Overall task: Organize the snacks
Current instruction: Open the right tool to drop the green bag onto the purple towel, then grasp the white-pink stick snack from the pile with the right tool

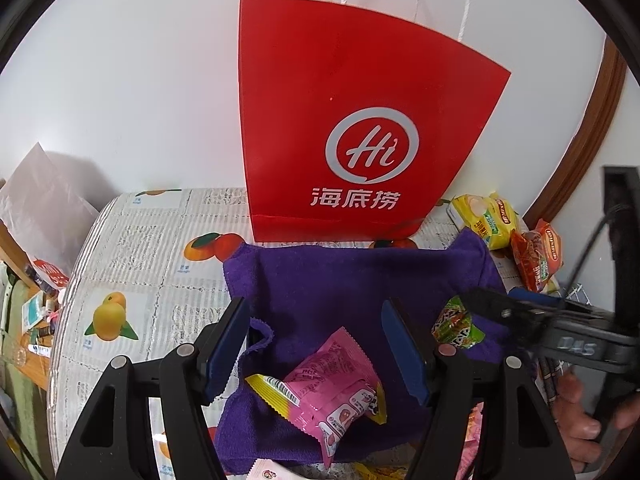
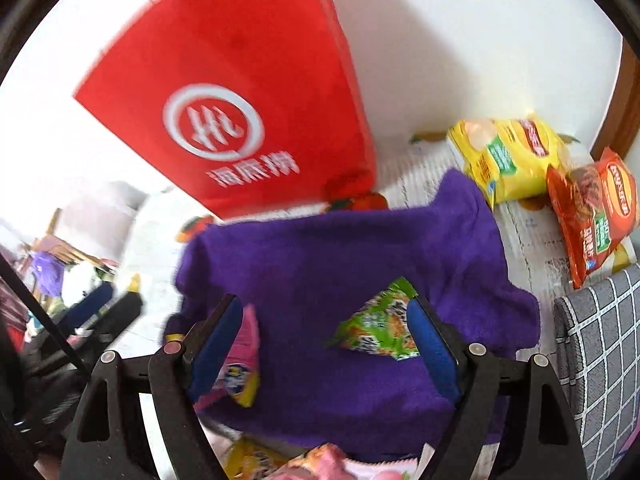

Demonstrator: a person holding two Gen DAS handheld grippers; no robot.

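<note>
A purple towel [image 1: 340, 280] lies on the table before a red paper bag [image 1: 352, 120]. A pink snack packet [image 1: 340, 388] lies on the towel between the open fingers of my left gripper [image 1: 316, 344], which holds nothing. A green snack packet [image 1: 456, 324] lies on the towel's right part. In the right wrist view my right gripper [image 2: 326, 346] is open over the towel [image 2: 320, 248], the green packet [image 2: 376, 328] touching its right finger, the pink packet [image 2: 240, 356] by its left finger. My right gripper [image 1: 476, 304] also shows in the left wrist view.
A yellow chip bag [image 2: 504, 156] and a red chip bag [image 2: 596, 208] lie at the table's back right. A grey checked cushion [image 2: 600, 360] is at the right. More packets [image 2: 304, 464] lie at the towel's near edge. A fruit-print tablecloth [image 1: 132, 280] covers the table.
</note>
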